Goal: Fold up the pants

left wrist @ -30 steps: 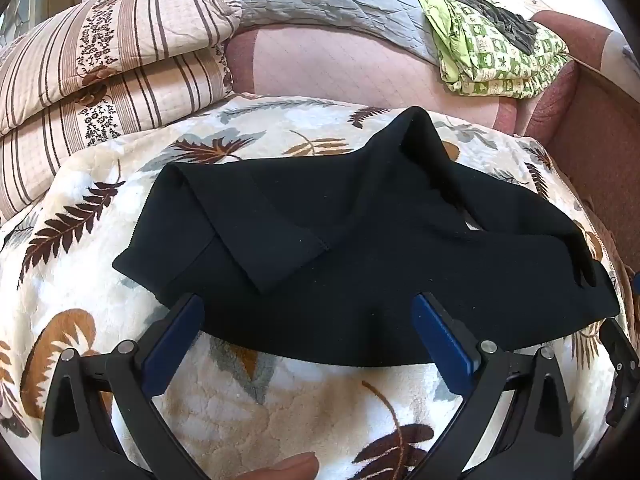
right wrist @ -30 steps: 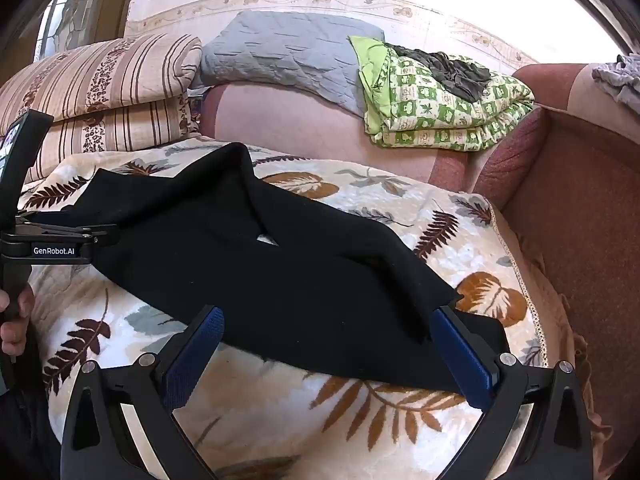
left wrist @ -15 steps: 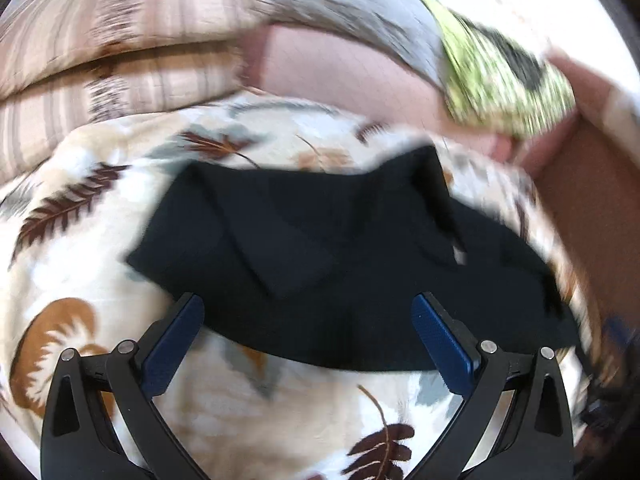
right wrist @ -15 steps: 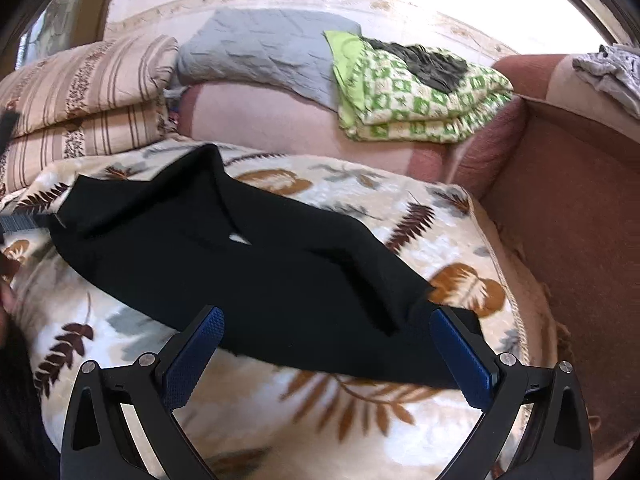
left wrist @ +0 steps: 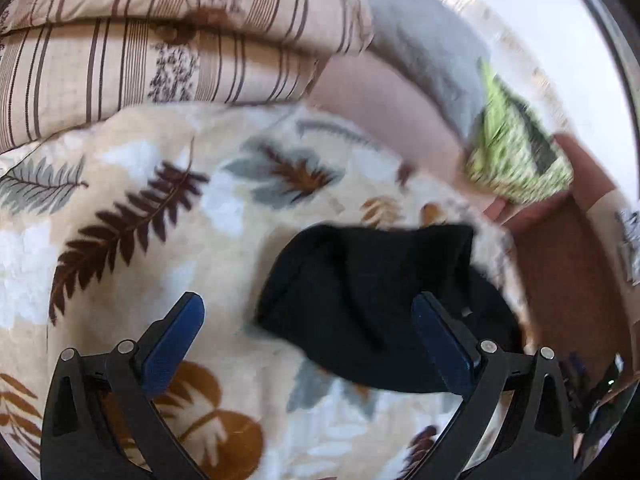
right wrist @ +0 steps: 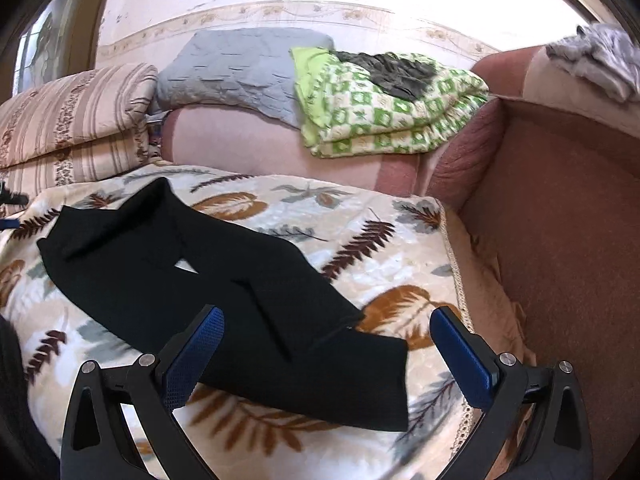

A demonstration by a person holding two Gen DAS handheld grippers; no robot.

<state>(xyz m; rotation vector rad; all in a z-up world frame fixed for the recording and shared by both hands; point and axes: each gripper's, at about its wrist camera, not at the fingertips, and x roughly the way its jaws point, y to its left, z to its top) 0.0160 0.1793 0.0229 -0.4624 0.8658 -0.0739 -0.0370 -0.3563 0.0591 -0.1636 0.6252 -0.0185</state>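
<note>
Lying flat on leaf-print blanket (right wrist: 400, 240): black pants (right wrist: 224, 284); left claw (left wrist: 308, 320), right claw (right wrist: 326, 332) both spread apart, empty.

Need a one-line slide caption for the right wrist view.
Open right tongs hover over the near end of black pants spread on a leaf-print blanket.

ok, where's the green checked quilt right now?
In the right wrist view the green checked quilt sits folded on the pink sofa back, upper centre, right of the grey quilt, with a dark garment on top.
</note>
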